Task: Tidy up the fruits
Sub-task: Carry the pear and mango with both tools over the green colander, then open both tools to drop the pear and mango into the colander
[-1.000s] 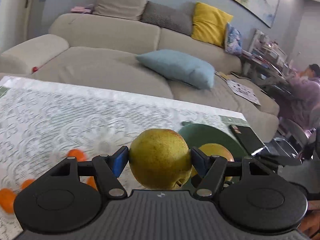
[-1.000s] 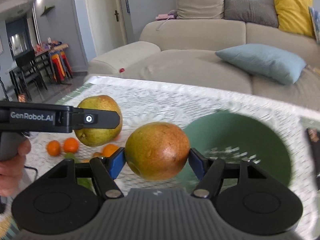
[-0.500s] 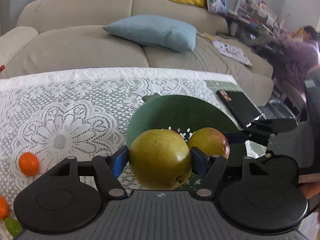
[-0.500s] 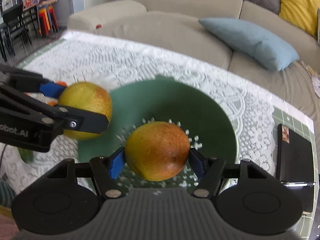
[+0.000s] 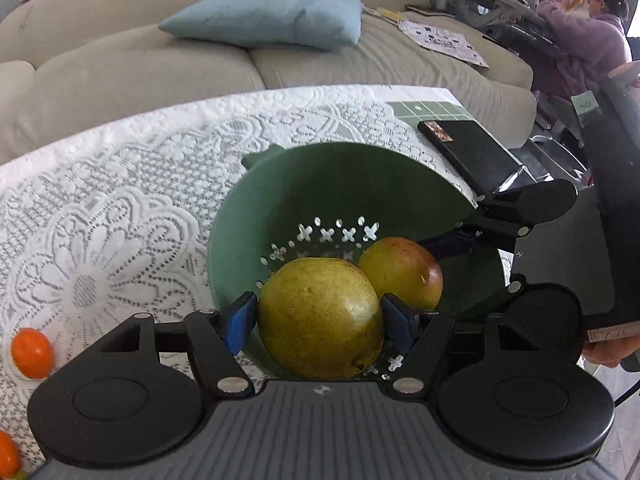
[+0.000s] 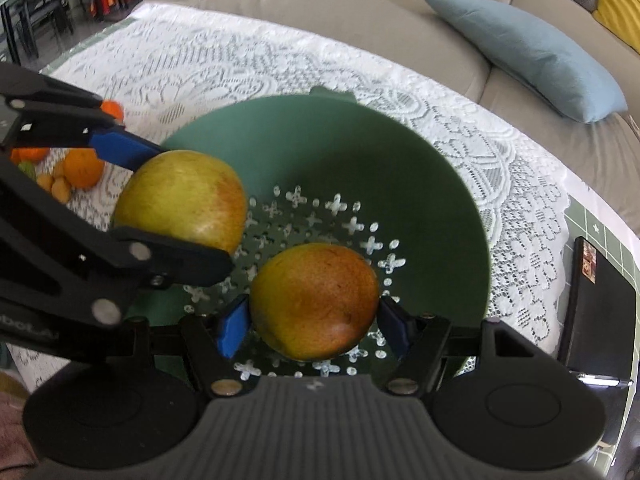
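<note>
Over the green colander (image 6: 420, 184): both pears low inside, placing step.
Left gripper (image 5: 320, 320) clamps the yellow-green pear (image 5: 320, 316), right gripper (image 6: 314, 326) the reddish pear (image 6: 316, 300); next: part both jaws, lift clear.

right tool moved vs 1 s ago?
Yes. The right tool, shut on the reddish pear, has come forward and down over the green colander: a second ago the colander lay ahead to its right, now the pear hangs above its perforated bottom.
</note>
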